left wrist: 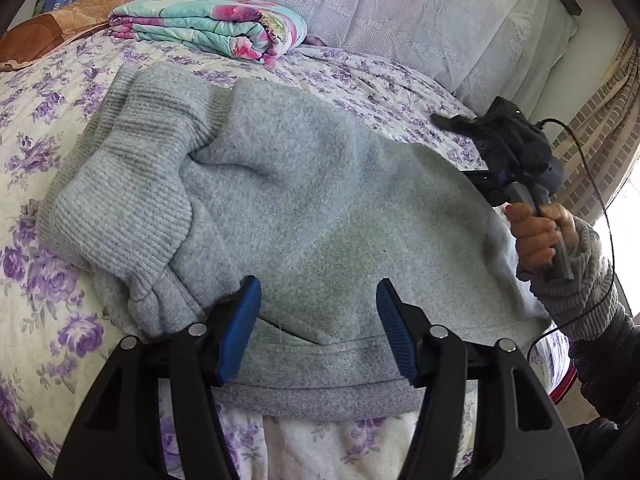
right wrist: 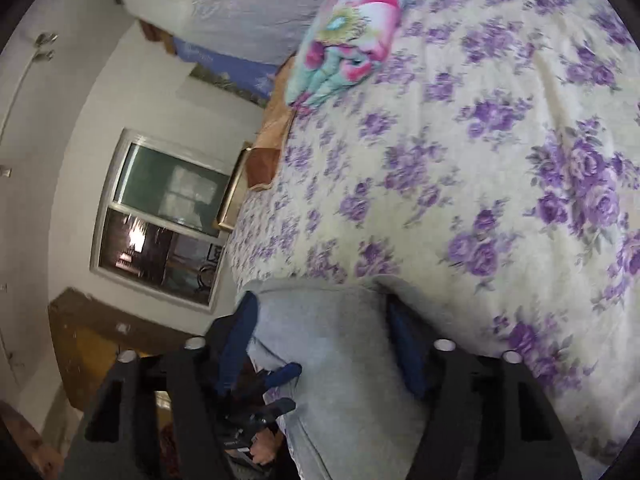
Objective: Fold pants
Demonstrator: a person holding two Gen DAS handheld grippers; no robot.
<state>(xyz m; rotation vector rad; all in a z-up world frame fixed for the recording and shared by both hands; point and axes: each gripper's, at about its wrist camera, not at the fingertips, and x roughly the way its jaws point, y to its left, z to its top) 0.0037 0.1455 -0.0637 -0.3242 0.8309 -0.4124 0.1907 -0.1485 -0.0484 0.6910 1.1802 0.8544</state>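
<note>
1. The pants [left wrist: 304, 208] lie bunched on the bed [left wrist: 48, 120], gray and already doubled over, on the near side of the folded floral quilt [left wrist: 208, 28] that sits toward the headboard

2. Their long axis runs across my left wrist view: ribbed cuffs [left wrist: 120, 184] on the left, nearer the quilt's side of the bed, and the plain knit body reaching right toward my right hand [left wrist: 540, 236]

3. My left gripper [left wrist: 318, 328] is spread, one blue pad on either side of the pants' near hem, pointing down at the cloth from the bed's near edge; I can't see the pads pressing, so I judge nothing is pinched there

4. My right gripper [right wrist: 320, 340] has gray cloth between its fingers in its own blurred view; whether the pads actually bite the cloth I cannot tell

5. Seen from the left wrist, that right gripper sits at the pants' right end, farther from the quilt's pillow side, with the hand gripping its handle

6. The relation the next move turns on, as I judge it: the cuff end lies up and left of my left gripper, while the right end is already at my right gripper, so the right is nearer the edge to carry over toward the cuffs

7. Containers: none in view; the only bearer is the bed, holding pants, quilt and a brown pillow [left wrist: 52, 28] beside the quilt
</note>
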